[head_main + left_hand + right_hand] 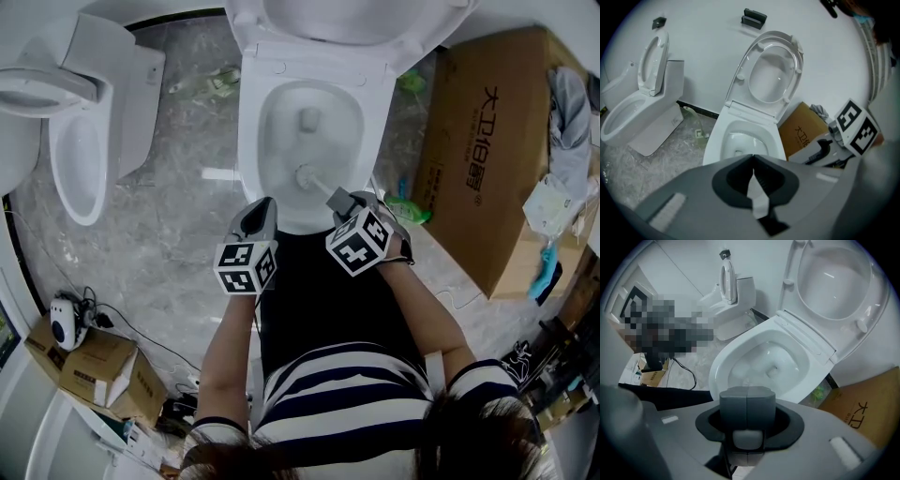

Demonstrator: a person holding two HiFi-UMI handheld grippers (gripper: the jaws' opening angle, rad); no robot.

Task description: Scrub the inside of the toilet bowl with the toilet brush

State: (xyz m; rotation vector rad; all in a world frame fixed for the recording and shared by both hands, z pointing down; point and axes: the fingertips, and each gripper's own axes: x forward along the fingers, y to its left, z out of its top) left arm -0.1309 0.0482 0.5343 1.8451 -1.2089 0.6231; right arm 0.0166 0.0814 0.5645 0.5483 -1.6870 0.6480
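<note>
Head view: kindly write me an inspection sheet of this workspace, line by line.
Surface: grey marbled floor, scraps near the wall.
Job's things: white ceramic toilet bowl, lid up; white toilet brush, head inside the bowl.
Clutter: large brown cardboard box; green plastic packet.
Grippers: right gripper shut on the toilet brush; left gripper shut, empty.
Cables: thin black cable on the floor.
Surroundings: second white toilet; white wall.

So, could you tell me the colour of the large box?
Brown cardboard; the large box shows best in the head view.
</note>
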